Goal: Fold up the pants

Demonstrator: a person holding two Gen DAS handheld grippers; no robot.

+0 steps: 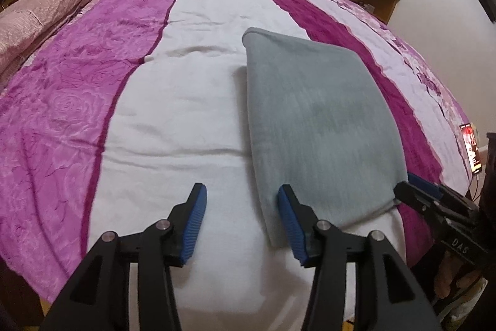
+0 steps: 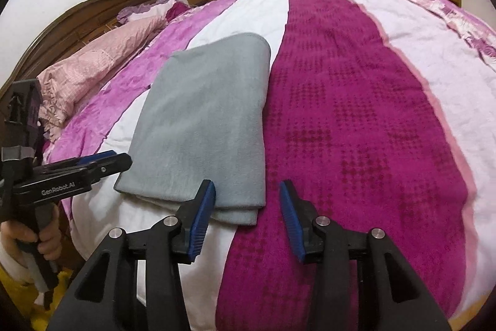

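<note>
The grey pants [image 1: 322, 126] lie folded into a neat rectangle on the bed [image 1: 192, 101], right of centre in the left wrist view. The left hand-held gripper [image 1: 241, 207] hangs released, with its right pad at the fold's near left corner. The right hand-held gripper [image 2: 246, 203] is also released, grasping nothing, at the near right corner.
</note>
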